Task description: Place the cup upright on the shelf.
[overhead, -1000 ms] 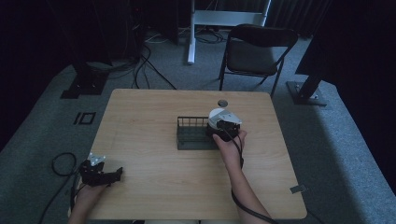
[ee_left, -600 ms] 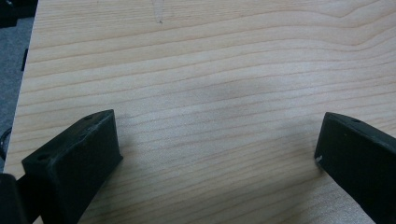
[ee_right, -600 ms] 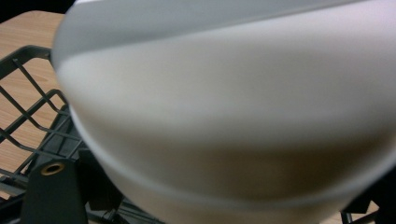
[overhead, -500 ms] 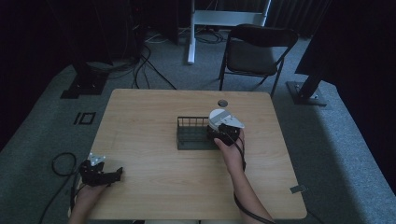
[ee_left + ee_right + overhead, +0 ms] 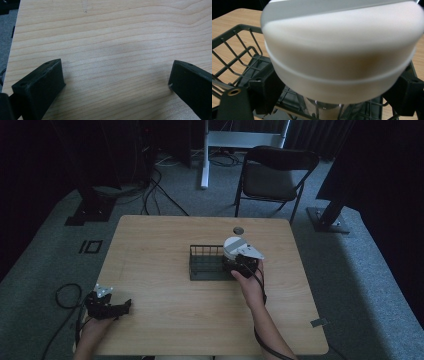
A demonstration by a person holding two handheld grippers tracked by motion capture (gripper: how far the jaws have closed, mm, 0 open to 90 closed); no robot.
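A rectangular light-wood worktop (image 5: pixel 165 270) with visible grain is set on grey carpet in a dim room. One black folding chair (image 5: pixel 272 175) is placed beyond the far edge, one white stand leg (image 5: pixel 206 150) is seen behind it, and black cables (image 5: pixel 150 195) are trailed over the floor near the far left corner. One small round grommet (image 5: pixel 238 230) is let into the worktop close to the far edge.

One dark wire basket (image 5: pixel 207 262) is placed near the middle of the worktop, slightly towards the right edge. One white round-lidded container (image 5: pixel 342 50) is held over the basket's right end; in the right gripper view its clear lower part is seen low among the basket wires, though whether it is touching the bottom cannot be told.

Two hand-held grippers are counted. The right hand-held gripper (image 5: pixel 240 262) is held at the basket's right end, and in its own view the two black jaws are pressed against either side of the white container, so it is clamped on that container. The left hand-held gripper (image 5: pixel 106 304) is kept at the near left corner of the worktop, well apart from the basket; in the left gripper view its jaws are spread wide over bare wood, with nothing between them.
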